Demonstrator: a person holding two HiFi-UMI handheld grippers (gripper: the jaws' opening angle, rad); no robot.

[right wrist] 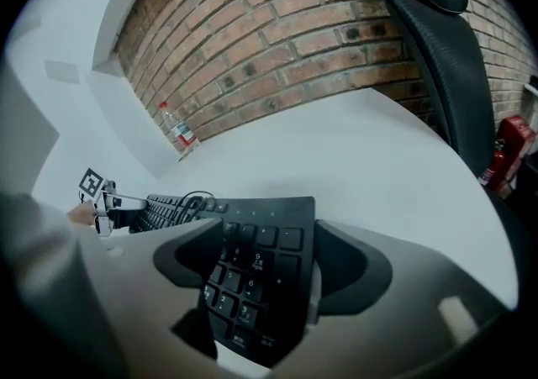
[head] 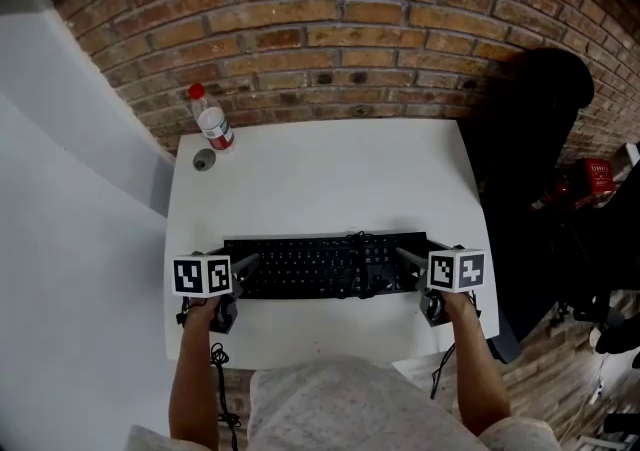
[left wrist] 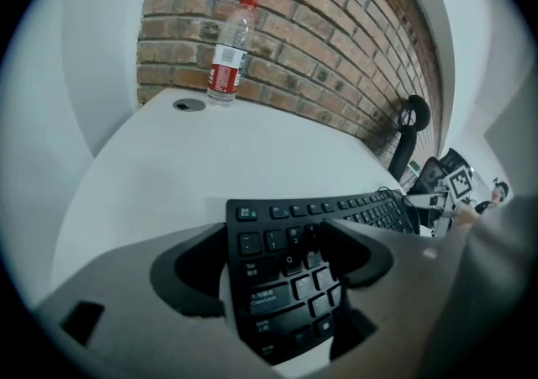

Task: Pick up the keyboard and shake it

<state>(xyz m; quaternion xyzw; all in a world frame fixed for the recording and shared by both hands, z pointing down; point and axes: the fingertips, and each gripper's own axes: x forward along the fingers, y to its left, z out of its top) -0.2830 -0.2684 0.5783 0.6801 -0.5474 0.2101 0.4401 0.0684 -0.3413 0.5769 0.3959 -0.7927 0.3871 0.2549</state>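
Note:
A black keyboard lies flat on the white table, near its front edge. My left gripper stands at the keyboard's left end, and in the left gripper view the keyboard sits between the jaws of that gripper. A thin light strip shows beside one pad, so the jaws are open around it. My right gripper stands at the right end. There the number pad end lies between the jaws of the right gripper, also open.
A clear water bottle with a red cap stands at the table's back left, with a small grey round object beside it. A brick wall runs behind. A black office chair and a red extinguisher are on the right.

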